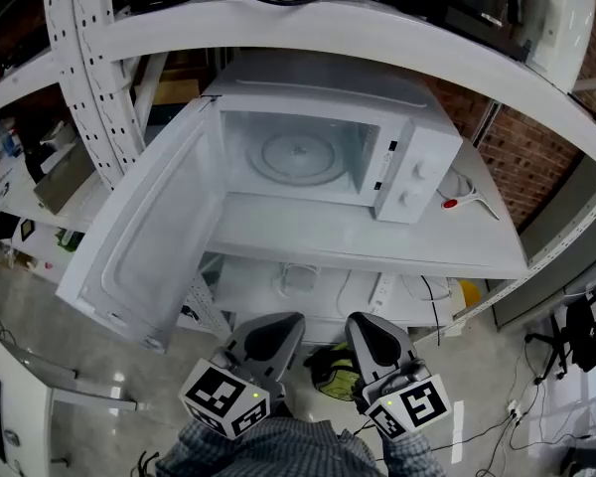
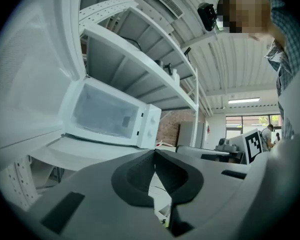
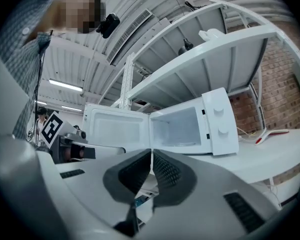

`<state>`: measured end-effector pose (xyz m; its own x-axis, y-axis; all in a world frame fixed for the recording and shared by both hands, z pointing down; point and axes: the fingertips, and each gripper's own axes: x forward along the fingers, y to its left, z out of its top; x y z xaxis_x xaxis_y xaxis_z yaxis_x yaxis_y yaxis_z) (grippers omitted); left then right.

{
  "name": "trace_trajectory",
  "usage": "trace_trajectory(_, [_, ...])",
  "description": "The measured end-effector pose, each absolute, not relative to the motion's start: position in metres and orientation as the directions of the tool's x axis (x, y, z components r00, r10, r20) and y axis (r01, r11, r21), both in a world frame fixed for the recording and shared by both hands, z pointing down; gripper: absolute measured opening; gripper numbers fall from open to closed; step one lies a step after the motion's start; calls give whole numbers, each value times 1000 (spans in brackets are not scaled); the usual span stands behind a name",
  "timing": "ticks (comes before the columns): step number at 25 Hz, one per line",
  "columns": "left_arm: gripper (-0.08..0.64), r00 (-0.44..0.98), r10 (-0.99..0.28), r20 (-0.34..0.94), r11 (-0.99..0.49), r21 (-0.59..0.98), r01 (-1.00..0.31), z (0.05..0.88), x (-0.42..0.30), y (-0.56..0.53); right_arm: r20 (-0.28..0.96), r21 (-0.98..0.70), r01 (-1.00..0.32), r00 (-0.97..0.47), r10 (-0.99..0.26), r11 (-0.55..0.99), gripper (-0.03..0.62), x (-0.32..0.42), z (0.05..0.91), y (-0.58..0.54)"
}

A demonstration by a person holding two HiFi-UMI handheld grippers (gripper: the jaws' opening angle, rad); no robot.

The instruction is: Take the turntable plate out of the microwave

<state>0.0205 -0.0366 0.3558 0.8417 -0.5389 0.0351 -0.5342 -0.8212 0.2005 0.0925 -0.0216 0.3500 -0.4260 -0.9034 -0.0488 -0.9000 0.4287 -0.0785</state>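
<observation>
A white microwave (image 1: pixel 417 167) stands on a white shelf (image 1: pixel 377 246) with its door (image 1: pixel 144 237) swung wide to the left. Inside lies the round glass turntable plate (image 1: pixel 298 157), flat on the cavity floor. Both grippers are well short of the shelf, low in the head view. My left gripper (image 1: pixel 283 321) is shut with nothing in it. Beside it my right gripper (image 1: pixel 363 324) is also shut and empty. The left gripper view shows the microwave (image 2: pixel 150 126) ahead and above the left gripper (image 2: pixel 155 156). In the right gripper view the open cavity (image 3: pixel 177 126) sits straight ahead of the right gripper (image 3: pixel 151 156).
A red-handled tool (image 1: pixel 455 204) lies on the shelf right of the microwave. A lower shelf (image 1: pixel 318 291) holds cables and a power strip. A perforated upright post (image 1: pixel 84 87) stands left of the door. An upper shelf (image 1: pixel 377 43) overhangs the microwave.
</observation>
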Motion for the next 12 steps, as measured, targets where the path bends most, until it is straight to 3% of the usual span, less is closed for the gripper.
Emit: trace_trajectory(12, [8, 871, -491, 33, -841, 242, -483, 358, 21, -126, -40, -59, -913, -403, -914, 405, 23, 79, 342, -121])
